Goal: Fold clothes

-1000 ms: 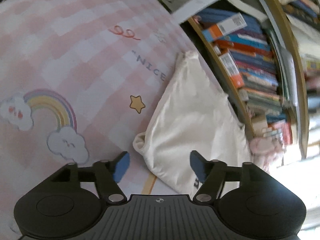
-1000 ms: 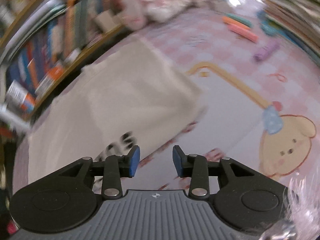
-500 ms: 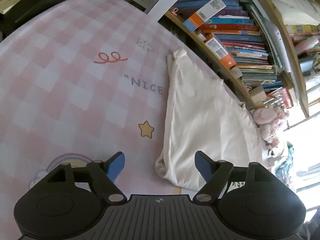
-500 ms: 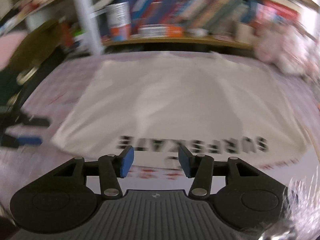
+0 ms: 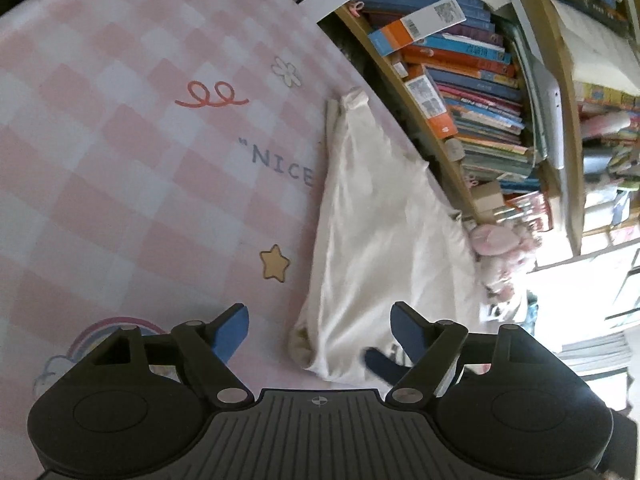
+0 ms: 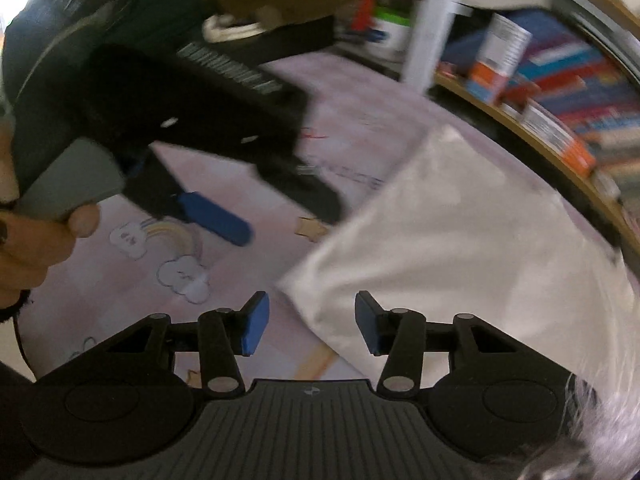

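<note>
A white garment (image 5: 380, 240) lies folded flat on the pink checked mat (image 5: 120, 160), along the bookshelf side. My left gripper (image 5: 320, 330) is open, and the garment's rounded near corner sits in the gap between its blue fingers. In the right wrist view the same garment (image 6: 460, 248) fills the right half. My right gripper (image 6: 311, 328) is open just short of its near corner, with nothing between the fingers. The left gripper's black body crosses the upper left of that view, one of its blue fingertips (image 6: 224, 224) showing, held by a hand (image 6: 36, 240).
A curved wooden bookshelf (image 5: 480, 100) packed with books runs close behind the garment. Pink plush toys (image 5: 500, 248) sit at the garment's far end. The mat carries prints: a star (image 5: 274, 262), a rainbow and the word NICE. Dark bags (image 6: 260, 20) stand beyond the mat.
My right gripper has swung left across the garment to its left corner, and its fingers have spread wider. The left gripper has stayed open, shifting slightly near that same corner.
</note>
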Motion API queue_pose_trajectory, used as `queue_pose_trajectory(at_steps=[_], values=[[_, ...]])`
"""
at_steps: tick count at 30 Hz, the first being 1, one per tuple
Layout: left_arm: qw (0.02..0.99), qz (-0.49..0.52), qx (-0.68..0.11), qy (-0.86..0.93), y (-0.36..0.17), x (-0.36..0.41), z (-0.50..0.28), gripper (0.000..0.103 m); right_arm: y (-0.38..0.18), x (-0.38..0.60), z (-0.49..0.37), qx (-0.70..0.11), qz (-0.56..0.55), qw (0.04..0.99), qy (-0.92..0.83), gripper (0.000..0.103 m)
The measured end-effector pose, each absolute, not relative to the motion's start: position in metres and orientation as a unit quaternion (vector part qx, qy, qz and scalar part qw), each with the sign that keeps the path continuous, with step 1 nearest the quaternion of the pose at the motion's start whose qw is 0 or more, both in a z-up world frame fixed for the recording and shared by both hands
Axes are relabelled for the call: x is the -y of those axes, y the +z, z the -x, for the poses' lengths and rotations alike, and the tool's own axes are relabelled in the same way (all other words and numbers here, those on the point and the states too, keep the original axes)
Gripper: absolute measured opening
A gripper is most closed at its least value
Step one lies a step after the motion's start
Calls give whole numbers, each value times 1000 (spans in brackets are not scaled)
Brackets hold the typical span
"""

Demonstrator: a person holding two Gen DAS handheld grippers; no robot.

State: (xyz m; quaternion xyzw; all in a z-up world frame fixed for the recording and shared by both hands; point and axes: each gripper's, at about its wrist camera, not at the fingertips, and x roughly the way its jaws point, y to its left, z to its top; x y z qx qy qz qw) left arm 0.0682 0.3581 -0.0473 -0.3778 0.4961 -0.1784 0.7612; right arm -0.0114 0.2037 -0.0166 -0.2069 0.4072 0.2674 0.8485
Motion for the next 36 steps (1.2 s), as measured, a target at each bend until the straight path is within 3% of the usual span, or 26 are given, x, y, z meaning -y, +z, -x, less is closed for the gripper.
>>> queue_pose_trajectory(at_steps=[3, 6, 8, 9, 16, 21, 24, 26, 28, 36], values=[[752, 392, -496, -185, -50, -358, -70, 80, -26, -219, 6, -410, 239, 838, 271, 42], [741, 407, -499, -191, -55, -357, -71, 80, -34, -224, 0, -417, 245, 836, 261, 25], [733, 417, -501, -196, -58, -356, -72, 80, -33, -222, -4, -418, 237, 839, 255, 7], [729, 422, -502, -198, -59, -355, -73, 80, -33, -220, -5, -418, 234, 841, 252, 5], [678, 488, -500, -228, -77, -346, -82, 80, 10, -190, -1, -389, 160, 876, 234, 4], [655, 516, -488, -256, -84, -331, -91, 78, 12, -180, -1, -408, 133, 872, 234, 4], [657, 512, -488, -260, -84, -323, -93, 77, 10, -177, 4, -419, 129, 867, 238, 7], [660, 508, -488, -260, -85, -322, -93, 77, 11, -176, 8, -421, 127, 866, 240, 22], [657, 513, -489, -256, -88, -323, -93, 77, 13, -172, 11, -420, 125, 867, 237, 30], [655, 514, -493, -253, -89, -325, -92, 77, 16, -141, 17, -433, 93, 880, 171, 52]])
